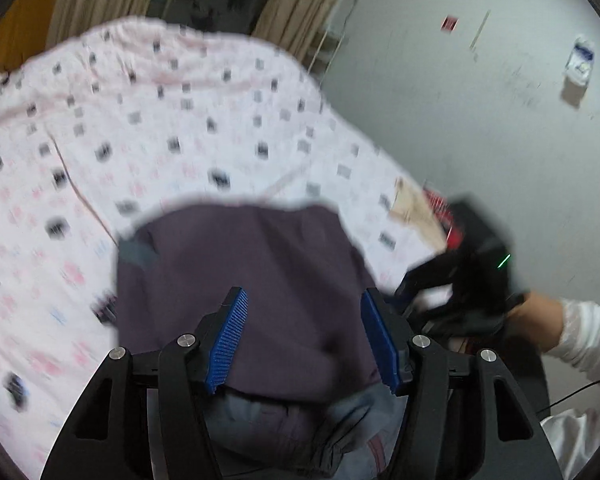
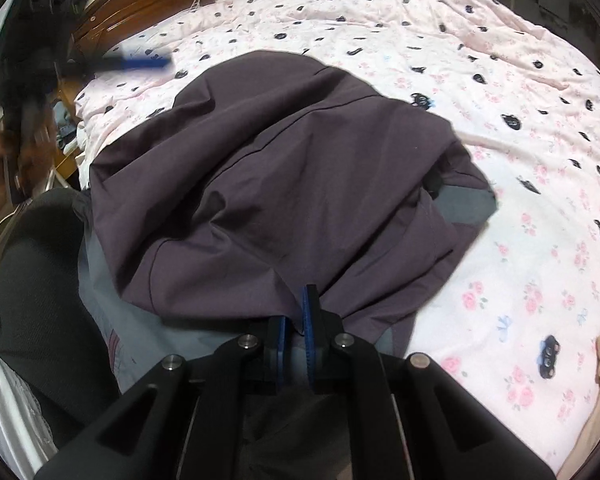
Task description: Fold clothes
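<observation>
Right wrist view showed us the dark purple woven garment with grey panels point(image 2: 284, 184) lying in a rumpled heap on the pink floral bedsheet point(image 2: 520, 240), its near hem hanging toward us off the bed's edge. The right gripper point(image 2: 300, 312) had its blue pads pressed together on a pinch of that near hem. Beside the garment, in the left wrist view, the left gripper point(image 1: 304, 332) hung above the purple cloth with its pads spread wide and nothing between them.

We judged the fold as partly formed at best: one layer seemed doubled over another, with a grey panel point(image 2: 464, 204) poking out at the garment's far right, yet no tidy rectangle lay there. Squaring and flattening looked left to do.

We could not tell what kind of garment it was. The left wrist view was smeared by motion, and the garment's near end was hidden behind the grippers.
</observation>
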`<action>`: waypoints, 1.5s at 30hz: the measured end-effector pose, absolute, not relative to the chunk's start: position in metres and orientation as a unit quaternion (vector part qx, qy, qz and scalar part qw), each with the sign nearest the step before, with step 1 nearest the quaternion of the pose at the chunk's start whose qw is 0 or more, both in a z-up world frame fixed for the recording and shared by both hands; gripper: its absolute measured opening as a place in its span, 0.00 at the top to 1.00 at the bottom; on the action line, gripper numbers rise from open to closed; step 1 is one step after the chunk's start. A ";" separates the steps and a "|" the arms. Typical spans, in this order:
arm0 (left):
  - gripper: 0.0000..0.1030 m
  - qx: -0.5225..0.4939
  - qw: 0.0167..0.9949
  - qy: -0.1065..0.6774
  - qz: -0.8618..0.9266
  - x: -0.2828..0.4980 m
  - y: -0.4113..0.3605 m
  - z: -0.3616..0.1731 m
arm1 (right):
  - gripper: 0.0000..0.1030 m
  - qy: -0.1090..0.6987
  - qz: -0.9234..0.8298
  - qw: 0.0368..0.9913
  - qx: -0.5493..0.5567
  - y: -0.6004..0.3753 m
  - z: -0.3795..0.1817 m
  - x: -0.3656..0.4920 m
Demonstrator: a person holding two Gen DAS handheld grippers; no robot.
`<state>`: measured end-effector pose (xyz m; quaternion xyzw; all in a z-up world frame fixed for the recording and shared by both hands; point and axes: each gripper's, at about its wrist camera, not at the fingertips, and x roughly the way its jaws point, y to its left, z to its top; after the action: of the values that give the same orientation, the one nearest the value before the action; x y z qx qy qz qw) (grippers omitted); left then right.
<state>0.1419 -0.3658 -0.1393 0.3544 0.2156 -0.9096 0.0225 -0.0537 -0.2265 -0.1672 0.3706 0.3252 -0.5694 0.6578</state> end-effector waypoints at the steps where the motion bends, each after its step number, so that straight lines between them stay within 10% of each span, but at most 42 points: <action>1: 0.48 0.364 0.027 0.215 -0.906 0.141 -0.362 -0.149 | 0.86 0.324 -0.575 0.655 0.370 -0.223 -0.164 -0.056; 8: 0.48 0.376 0.062 0.197 -0.903 0.145 -0.348 -0.179 | 0.51 0.285 -0.619 0.628 0.377 -0.203 -0.136 -0.084; 16: 0.48 0.361 0.077 0.206 -0.906 0.149 -0.352 -0.181 | 0.50 0.178 -0.622 0.673 0.358 -0.205 -0.087 -0.070; 31: 0.48 0.363 0.104 0.192 -0.906 0.153 -0.347 -0.183 | 0.50 0.264 -0.622 0.647 0.353 -0.236 -0.160 0.000; 45: 0.47 0.275 0.154 0.344 -0.885 0.273 -0.353 -0.166 | 0.50 0.140 -0.648 0.611 0.433 -0.123 -0.131 -0.050</action>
<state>0.2726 -0.3534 -0.1663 0.2750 0.3438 -0.8847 0.1535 -0.0502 -0.1229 -0.1307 0.4331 0.1396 -0.6476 0.6112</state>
